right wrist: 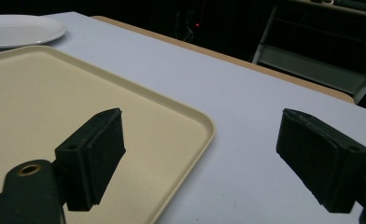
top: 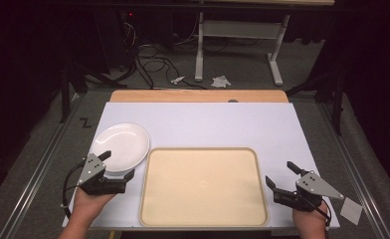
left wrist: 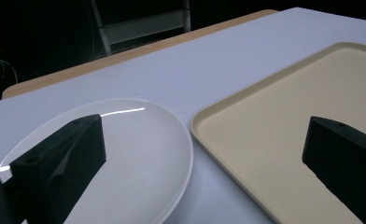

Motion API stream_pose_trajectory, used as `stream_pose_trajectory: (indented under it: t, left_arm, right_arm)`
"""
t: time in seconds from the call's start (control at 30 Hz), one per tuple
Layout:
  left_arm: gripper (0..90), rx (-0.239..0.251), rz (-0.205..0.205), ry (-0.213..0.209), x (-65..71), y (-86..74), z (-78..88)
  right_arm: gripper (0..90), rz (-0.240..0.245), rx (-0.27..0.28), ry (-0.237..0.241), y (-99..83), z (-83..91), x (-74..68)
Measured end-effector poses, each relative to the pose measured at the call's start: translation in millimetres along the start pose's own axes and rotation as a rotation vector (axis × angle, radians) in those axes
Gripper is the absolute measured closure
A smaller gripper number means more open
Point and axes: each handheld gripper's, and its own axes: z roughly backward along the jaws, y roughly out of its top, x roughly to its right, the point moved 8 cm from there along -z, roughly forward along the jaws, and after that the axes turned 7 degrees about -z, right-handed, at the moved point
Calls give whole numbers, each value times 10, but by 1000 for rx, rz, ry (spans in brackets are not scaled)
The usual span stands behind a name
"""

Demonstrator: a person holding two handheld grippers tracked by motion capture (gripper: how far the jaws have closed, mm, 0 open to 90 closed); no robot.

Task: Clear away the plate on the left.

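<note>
A white sheet (top: 208, 124) covers the desk (top: 183, 96), leaving a wooden strip bare along the far edge, where a small dark disc (top: 233, 101) sits. Beyond it, cables (top: 153, 62) and crumpled paper (top: 221, 80) lie on the floor beside a white frame (top: 238, 30). A paper square (top: 351, 210) lies off the near right corner.

White-topped table (top: 223, 124) with white plate (top: 126, 139) beside beige tray (top: 203, 186), both flat on it.
</note>
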Motion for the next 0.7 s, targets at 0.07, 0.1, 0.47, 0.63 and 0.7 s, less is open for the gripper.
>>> stream_pose_trajectory:
  t: [0.07, 0.1, 0.47, 0.63, 0.7]
  left_arm:
    - [4, 2, 17, 11, -64, -24, 16]
    - [3, 3, 23, 25, -132, -36, 28]
    - [4, -13, 127, 66, -444, -227, 66]
    - [4, -23, 123, 80, -483, -261, 76]
    - [4, -22, 122, 77, -476, -260, 66]
  right_arm:
    - [162, 8, 5, 7, 10, 3, -14]
    - [161, 12, 6, 11, 21, -9, -27]
    - [161, 20, 7, 14, 29, -42, -33]
    - [161, 16, 5, 15, 18, -24, -41]
    - [162, 23, 14, 17, 22, -23, -32]
